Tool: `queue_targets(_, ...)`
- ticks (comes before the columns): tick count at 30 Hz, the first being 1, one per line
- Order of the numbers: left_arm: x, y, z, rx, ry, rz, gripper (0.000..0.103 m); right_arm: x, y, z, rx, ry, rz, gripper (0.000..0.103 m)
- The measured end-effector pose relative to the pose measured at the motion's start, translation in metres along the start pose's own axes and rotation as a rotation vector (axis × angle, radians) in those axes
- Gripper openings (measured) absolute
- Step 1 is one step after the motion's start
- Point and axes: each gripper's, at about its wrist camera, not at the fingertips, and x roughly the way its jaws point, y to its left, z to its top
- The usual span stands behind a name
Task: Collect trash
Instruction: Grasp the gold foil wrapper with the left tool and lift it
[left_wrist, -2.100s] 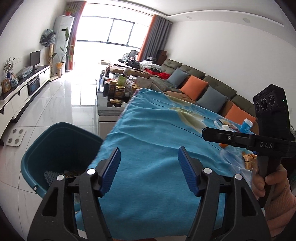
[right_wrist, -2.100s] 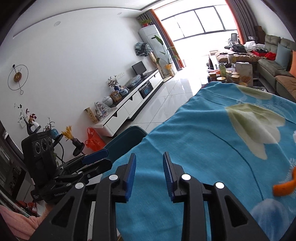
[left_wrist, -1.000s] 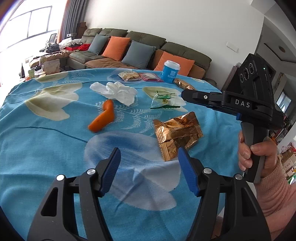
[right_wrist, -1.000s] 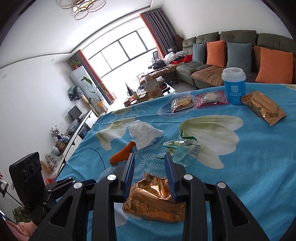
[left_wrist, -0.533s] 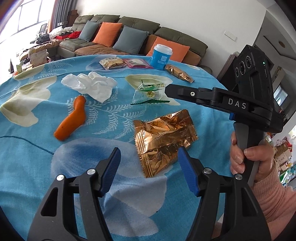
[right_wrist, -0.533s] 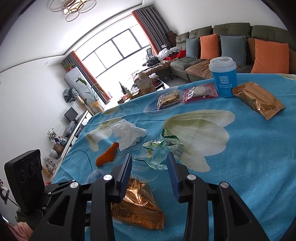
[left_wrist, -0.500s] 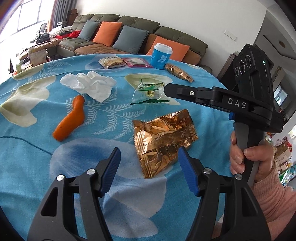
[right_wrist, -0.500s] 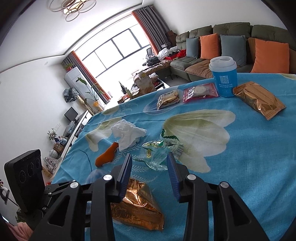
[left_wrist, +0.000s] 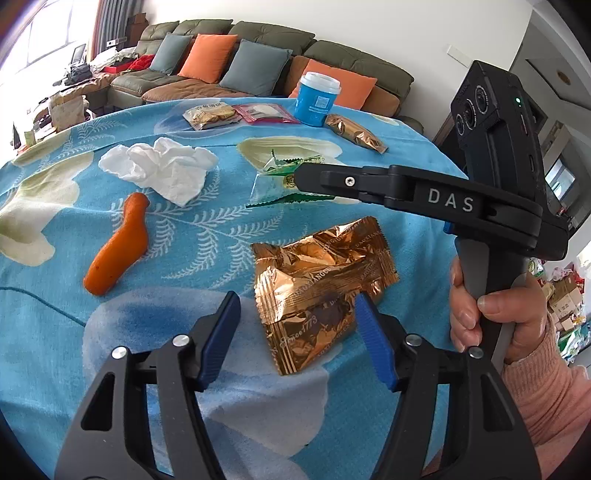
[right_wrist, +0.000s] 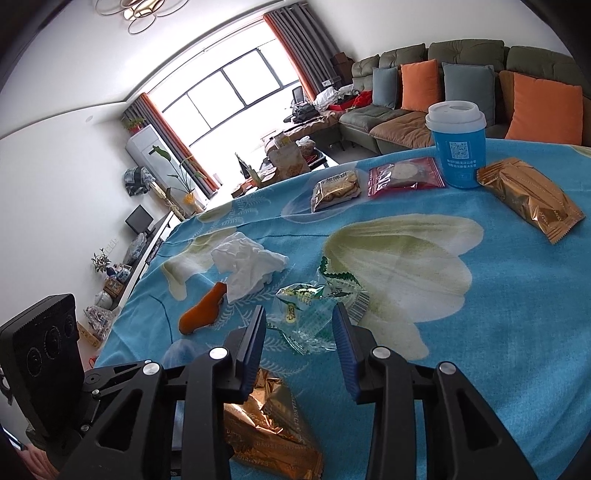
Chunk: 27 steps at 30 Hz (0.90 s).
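Observation:
A crumpled gold foil wrapper lies on the blue flowered tablecloth. My left gripper is open, its fingers either side of the wrapper's near end, not touching it. The wrapper also shows in the right wrist view. My right gripper is open just above a clear green-printed wrapper, which shows in the left view partly behind the right gripper's body. An orange peel and a crumpled white tissue lie to the left.
At the table's far side stand a blue paper cup, a second gold packet, a red packet and a biscuit packet. A sofa with orange and grey cushions is behind the table.
Both grippers swung from the table's bin side to the litter and came lower and closer. The right gripper opened wider over the clear wrapper. The left stayed open.

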Motion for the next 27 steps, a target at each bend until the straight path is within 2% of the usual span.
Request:
queue_targets(3,0.0,-0.002,0.0,0.01,0.001,0.007,0.052,0.001,0.001,-0.001,-0.003,0.01,0.005,0.02)
queue_targets(5,0.001,-0.002,-0.002,0.015,0.002,0.01,0.039,0.001,0.001,0.0,-0.005,0.012,0.008,0.015)
queue_targets(11,-0.001,-0.001,-0.003,0.011,-0.01,0.007,0.031,-0.001,0.002,-0.001,-0.009,-0.001,0.015,0.01)
queue_targets(12,-0.002,-0.002,-0.003,0.011,-0.013,0.007,0.03,-0.002,0.003,-0.001,-0.011,-0.005,0.016,0.005)
queue_targets(13,-0.002,-0.003,-0.004,0.012,-0.015,0.008,0.03,-0.003,0.003,-0.001,-0.012,-0.007,0.017,0.003)
queue_targets(27,-0.026,0.001,-0.018,-0.007,-0.072,0.007,0.023,-0.015,0.01,-0.004,-0.033,-0.045,0.028,0.003)
